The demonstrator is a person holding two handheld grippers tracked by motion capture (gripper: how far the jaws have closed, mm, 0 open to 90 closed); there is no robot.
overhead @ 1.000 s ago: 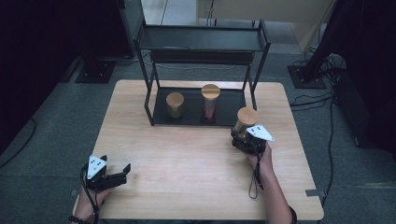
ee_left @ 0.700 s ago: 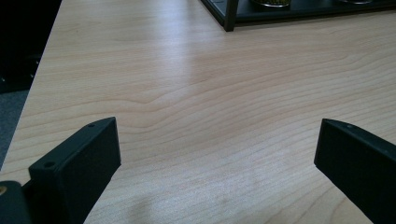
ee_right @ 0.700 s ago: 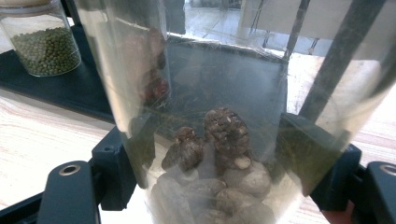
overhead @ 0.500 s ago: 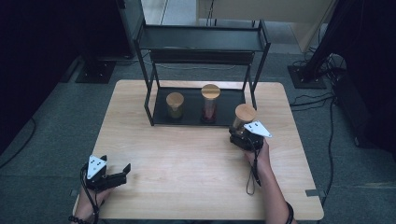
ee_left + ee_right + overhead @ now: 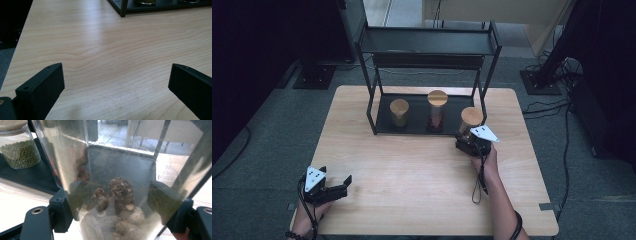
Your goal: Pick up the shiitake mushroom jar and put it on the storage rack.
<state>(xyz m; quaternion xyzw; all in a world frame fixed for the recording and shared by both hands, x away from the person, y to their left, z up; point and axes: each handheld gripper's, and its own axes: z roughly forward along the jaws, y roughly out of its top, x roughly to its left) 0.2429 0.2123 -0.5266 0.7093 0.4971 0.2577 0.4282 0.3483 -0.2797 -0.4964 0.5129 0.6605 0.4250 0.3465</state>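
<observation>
Your left gripper [image 5: 346, 182] rests at the near left corner of the wooden table [image 5: 412, 170], its jaws spread wide with nothing but bare wood between them; in the left gripper view they stand far apart at the two lower corners.

Further along, a black two-tier rack [image 5: 427, 47] stands at the far middle of the table. On its lower tray sit two cork-lidded jars: a short jar of green peas [image 5: 399, 112] on the left and a taller jar with reddish contents [image 5: 436, 110] just to its right. In the right gripper view the pea jar [image 5: 17, 147] shows at the upper left, resting on the dark tray.

At the right front corner of the rack, your right gripper [image 5: 464, 141] is clamped on a third glass jar [image 5: 471, 120] with a cork lid. It stands roughly upright, right beside the rack's front right post; you cannot tell whether its base touches the tray or the table. In the right gripper view, this jar [image 5: 117, 195] sits squeezed between both black jaws, with brown and pale lumps piled in its bottom.
</observation>
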